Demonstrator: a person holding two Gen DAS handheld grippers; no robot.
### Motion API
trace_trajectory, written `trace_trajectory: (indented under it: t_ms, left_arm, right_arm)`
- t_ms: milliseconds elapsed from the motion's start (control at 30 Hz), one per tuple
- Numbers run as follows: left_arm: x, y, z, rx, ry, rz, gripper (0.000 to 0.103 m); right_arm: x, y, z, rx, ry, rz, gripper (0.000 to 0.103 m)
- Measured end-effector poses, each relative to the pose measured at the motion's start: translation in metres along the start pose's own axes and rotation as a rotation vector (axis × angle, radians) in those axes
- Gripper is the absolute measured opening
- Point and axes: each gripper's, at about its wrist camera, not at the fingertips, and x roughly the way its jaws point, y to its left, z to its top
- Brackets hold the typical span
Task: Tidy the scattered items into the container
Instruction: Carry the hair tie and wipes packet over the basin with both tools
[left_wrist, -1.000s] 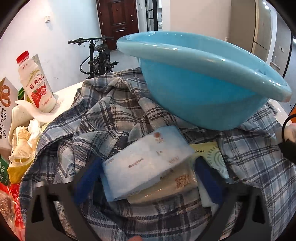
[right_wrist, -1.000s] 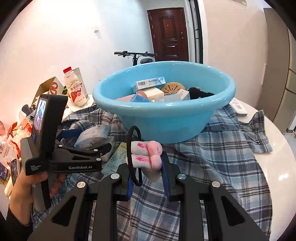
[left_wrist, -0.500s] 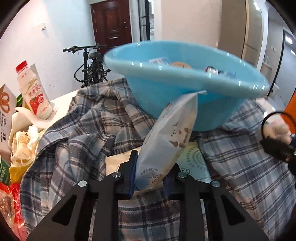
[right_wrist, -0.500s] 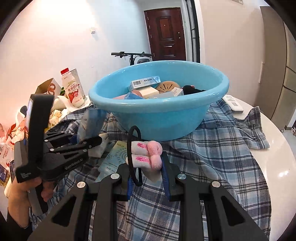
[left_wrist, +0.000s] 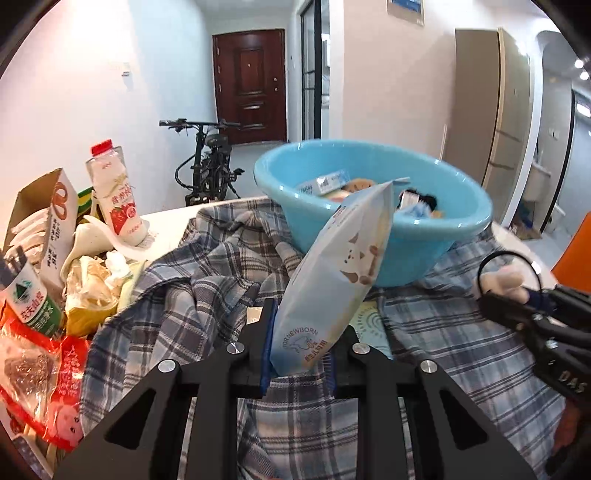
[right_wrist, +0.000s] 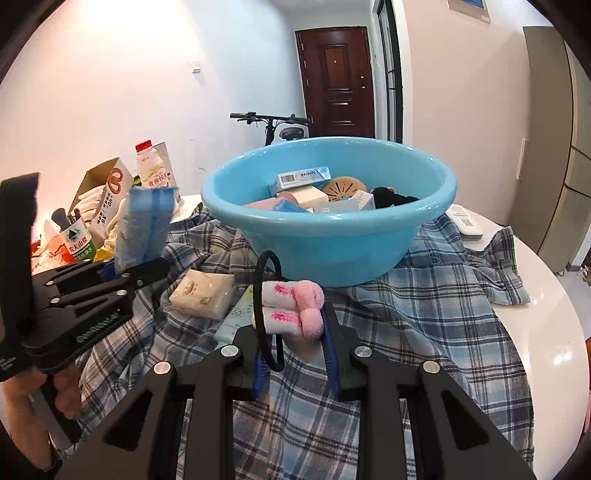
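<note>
My left gripper (left_wrist: 299, 347) is shut on the lower end of a pale blue wipes pack (left_wrist: 332, 280), which stands tilted in the air in front of the blue basin (left_wrist: 424, 236). In the right wrist view the same gripper (right_wrist: 122, 273) holds the pack (right_wrist: 144, 225) left of the basin (right_wrist: 332, 251). My right gripper (right_wrist: 295, 332) is shut on a pink-and-white plush hair tie (right_wrist: 291, 310) with a black elastic loop, low over the plaid shirt (right_wrist: 424, 314). The basin holds several boxes and packs.
A beige tissue pack (right_wrist: 203, 295) and a pale sachet (right_wrist: 240, 314) lie on the shirt before the basin. A milk bottle (left_wrist: 114, 195), cartons and snack bags (left_wrist: 40, 362) crowd the left. A white remote (right_wrist: 463, 221) lies by the round table's right edge (right_wrist: 554, 332).
My left gripper closed on the wipes pack and lifted it off the shirt, so the tissue pack beneath lies uncovered. The right gripper with the hair tie has hardly shifted.
</note>
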Motion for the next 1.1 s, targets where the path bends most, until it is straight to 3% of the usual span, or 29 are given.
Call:
trace_trajectory:
  t_ms: [367, 567, 1100]
  left_arm:
    - [-0.03, -0.023, 0.026, 0.005, -0.085, 0.038, 0.021]
    - [-0.036, -0.033, 0.04, -0.012, -0.098, 0.008, 0.021]
    - [-0.02, -0.051, 0.098, 0.026, -0.172, 0.022, 0.021]
  right_arm:
    - [-0.027, 0.001, 0.02, -0.027, -0.062, -0.021, 0.027]
    - [-0.034, -0.004, 0.038, -0.043, -0.09, -0.039, 0.027]
    - [-0.019, -0.015, 0.113, -0.05, -0.164, -0.082, 0.028]
